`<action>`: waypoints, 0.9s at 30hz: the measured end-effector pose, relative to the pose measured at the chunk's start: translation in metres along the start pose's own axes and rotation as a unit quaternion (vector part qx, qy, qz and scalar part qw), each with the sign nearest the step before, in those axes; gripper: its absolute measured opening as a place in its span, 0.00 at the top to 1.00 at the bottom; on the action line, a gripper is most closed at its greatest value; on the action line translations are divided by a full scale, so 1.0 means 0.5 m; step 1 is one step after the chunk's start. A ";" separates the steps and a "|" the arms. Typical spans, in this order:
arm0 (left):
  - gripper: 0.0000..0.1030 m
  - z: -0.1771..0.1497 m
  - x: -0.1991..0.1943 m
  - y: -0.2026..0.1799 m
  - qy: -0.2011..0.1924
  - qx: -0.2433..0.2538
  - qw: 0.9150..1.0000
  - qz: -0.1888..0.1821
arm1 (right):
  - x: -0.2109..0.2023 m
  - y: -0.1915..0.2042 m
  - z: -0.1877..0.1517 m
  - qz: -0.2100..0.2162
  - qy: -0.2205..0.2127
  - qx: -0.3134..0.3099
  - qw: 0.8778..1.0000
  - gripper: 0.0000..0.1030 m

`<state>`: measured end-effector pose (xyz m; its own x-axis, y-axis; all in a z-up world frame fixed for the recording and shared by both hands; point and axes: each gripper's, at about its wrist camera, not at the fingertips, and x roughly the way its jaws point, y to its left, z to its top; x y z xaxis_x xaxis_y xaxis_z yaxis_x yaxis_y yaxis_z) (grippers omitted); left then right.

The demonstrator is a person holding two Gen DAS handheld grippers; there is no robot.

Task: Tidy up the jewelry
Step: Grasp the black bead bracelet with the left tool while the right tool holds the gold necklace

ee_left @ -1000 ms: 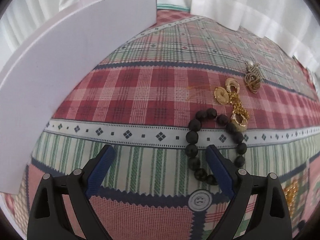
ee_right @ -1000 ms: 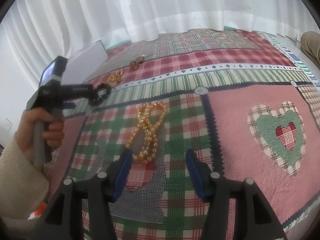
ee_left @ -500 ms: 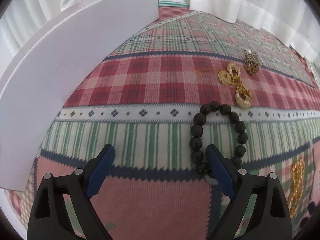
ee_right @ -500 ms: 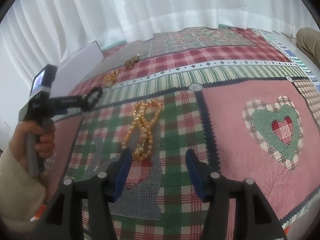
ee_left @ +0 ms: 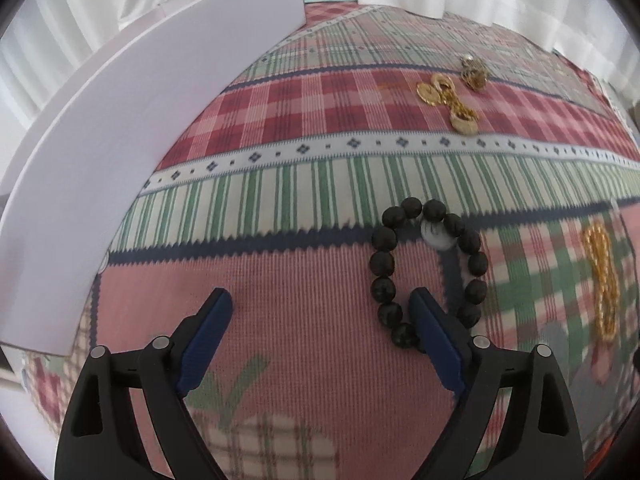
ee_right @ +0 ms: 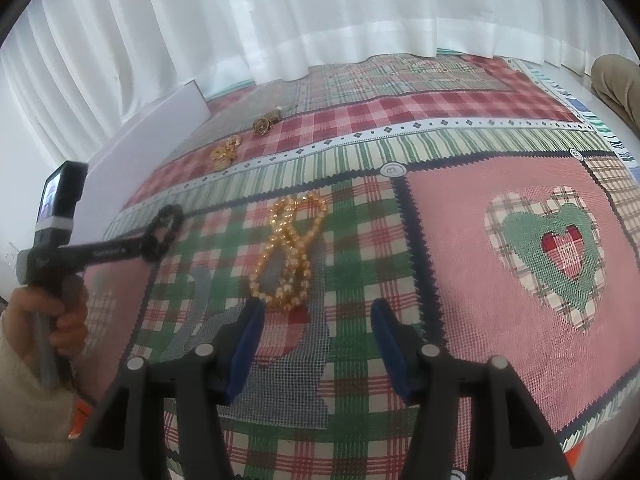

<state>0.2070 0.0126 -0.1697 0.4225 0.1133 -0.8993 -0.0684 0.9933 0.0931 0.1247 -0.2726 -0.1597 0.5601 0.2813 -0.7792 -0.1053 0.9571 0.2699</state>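
Left gripper [ee_left: 320, 308] has carried the black bead bracelet [ee_left: 428, 272] toward the amber bead necklace [ee_right: 288, 252].
Jaws wide, bracelet hooked over one finger [ee_left: 432, 320]; it may slide off. Right gripper [ee_right: 316, 316] half-open, empty.

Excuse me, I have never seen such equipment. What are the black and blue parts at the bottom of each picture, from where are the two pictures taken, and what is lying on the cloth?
There is no robot. A person holds a hand tool with two fingers in each hand, and a camera on each tool looks forward along them.

The left wrist view shows the left gripper. Its jaws are wide apart, and a black bead bracelet hangs looped over one finger. The right wrist view shows the right gripper, open and holding nothing, and the hand with the other tool.

On the patchwork cloth lie an amber bead necklace, gold chain jewelry and a small gold piece. A white board stands alongside.
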 end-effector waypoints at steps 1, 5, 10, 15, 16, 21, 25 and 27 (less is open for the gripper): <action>0.11 -0.007 -0.003 0.002 0.001 0.001 1.000 -0.001 | -0.002 0.001 -0.001 0.000 0.000 -0.001 1.000 0.45; 0.11 -0.040 -0.015 0.015 0.006 0.004 1.000 -0.010 | -0.007 0.003 -0.004 -0.001 -0.001 -0.002 1.000 0.45; 0.11 -0.090 -0.034 0.033 0.016 0.004 1.000 -0.022 | -0.018 0.003 -0.005 -0.002 -0.006 -0.003 1.000 0.45; 0.13 -0.131 -0.057 0.053 0.028 0.002 0.998 -0.054 | -0.024 0.003 -0.012 -0.003 -0.006 -0.002 1.000 0.45; 0.13 -0.135 -0.060 0.054 0.027 0.001 0.998 -0.061 | -0.023 0.002 -0.012 -0.004 -0.005 0.000 1.000 0.45; 0.16 -0.145 -0.068 0.059 0.023 0.007 0.997 -0.072 | -0.024 -0.001 -0.009 -0.006 -0.005 0.002 1.000 0.45; 0.27 -0.141 -0.064 0.037 0.015 0.026 0.998 -0.060 | -0.028 0.005 -0.004 -0.007 -0.008 -0.002 1.000 0.45; 0.62 -0.130 -0.068 0.018 0.010 0.035 0.997 -0.067 | -0.029 0.007 -0.003 -0.007 -0.006 -0.006 1.000 0.45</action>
<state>0.1333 0.0162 -0.1660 0.4054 -0.0200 -0.9139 0.0511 0.9987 0.0008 0.1150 -0.2733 -0.1485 0.5715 0.2673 -0.7758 -0.1066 0.9616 0.2527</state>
